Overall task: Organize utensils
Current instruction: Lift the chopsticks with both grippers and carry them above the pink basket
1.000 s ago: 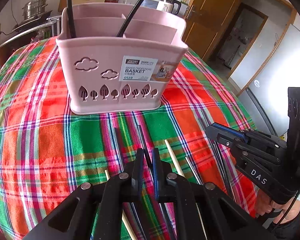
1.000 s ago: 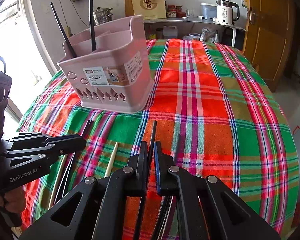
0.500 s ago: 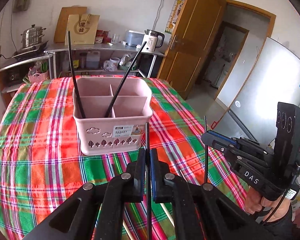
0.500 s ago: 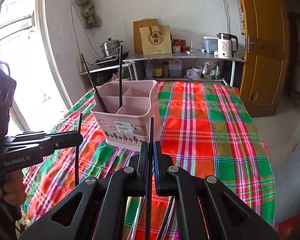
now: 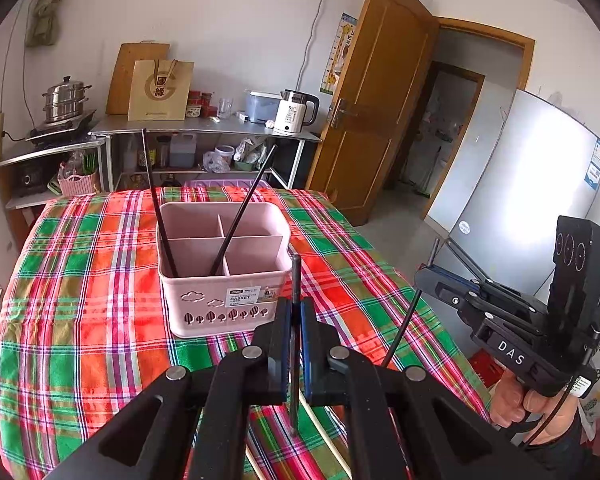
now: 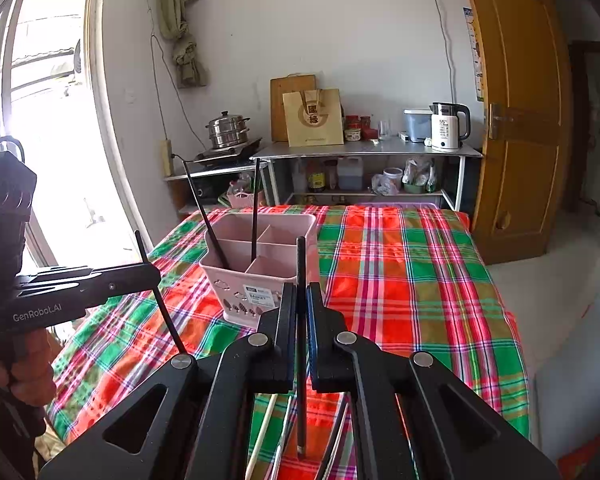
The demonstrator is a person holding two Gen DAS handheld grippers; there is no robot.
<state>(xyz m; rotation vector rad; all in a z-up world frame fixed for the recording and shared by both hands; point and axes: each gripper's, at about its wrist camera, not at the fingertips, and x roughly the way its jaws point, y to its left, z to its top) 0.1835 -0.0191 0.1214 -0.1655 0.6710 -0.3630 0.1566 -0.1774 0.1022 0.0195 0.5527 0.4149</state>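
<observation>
A pink divided basket stands on the plaid tablecloth. Two black chopsticks lean in its compartments. My left gripper is shut on a black chopstick held upright, in front of the basket and above the cloth. In the right wrist view my right gripper is shut on another upright black chopstick, near the basket's right side. Each gripper shows in the other's view: the right gripper and the left gripper, each pinching its stick.
Several loose chopsticks, one of them pale, lie on the cloth under the grippers. Behind the table are a metal shelf with a kettle and a steamer pot. A wooden door and a fridge stand to the right.
Both grippers have risen from the cloth, each lifting a black chopstick clear of it. The basket now sits lower and farther off in both views.
</observation>
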